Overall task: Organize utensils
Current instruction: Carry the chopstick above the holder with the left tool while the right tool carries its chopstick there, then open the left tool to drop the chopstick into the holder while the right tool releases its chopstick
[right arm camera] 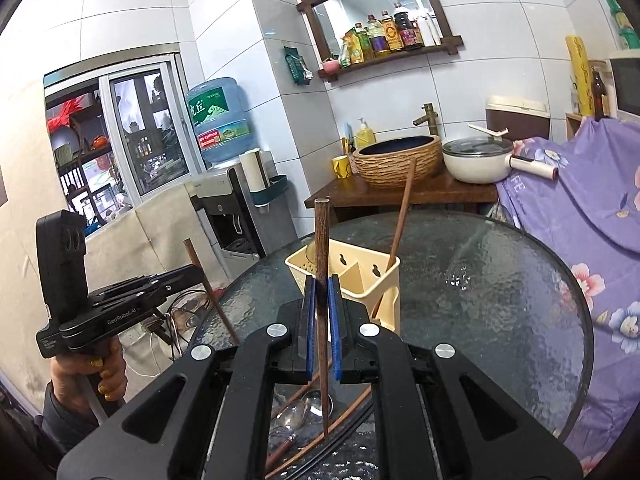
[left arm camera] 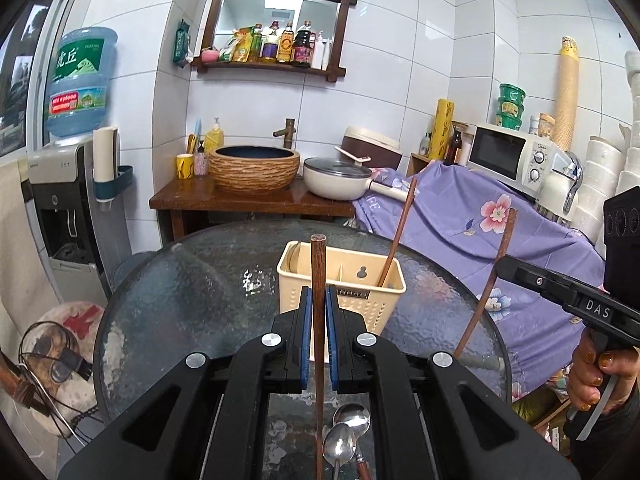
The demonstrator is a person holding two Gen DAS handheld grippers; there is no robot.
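Note:
My left gripper [left arm camera: 319,304] is shut on a brown wooden chopstick [left arm camera: 318,264], which it holds upright above the round glass table [left arm camera: 180,300]. Just behind it stands a cream utensil holder [left arm camera: 352,284] with one chopstick [left arm camera: 398,228] leaning in its right compartment. My right gripper [right arm camera: 321,300] is shut on a second upright chopstick [right arm camera: 321,240] in front of the same holder [right arm camera: 352,276]. Each gripper shows in the other's view: the right gripper [left arm camera: 502,266] at the right, the left gripper [right arm camera: 198,274] at the left. Spoons [left arm camera: 346,432] and loose chopsticks [right arm camera: 348,410] lie on the glass below.
Behind the table is a wooden stand [left arm camera: 240,200] with a woven basin [left arm camera: 254,168] and a white pan [left arm camera: 340,178]. A water dispenser [left arm camera: 64,200] stands left. A purple floral cloth [left arm camera: 480,224] covers the counter at right, under a microwave [left arm camera: 508,156].

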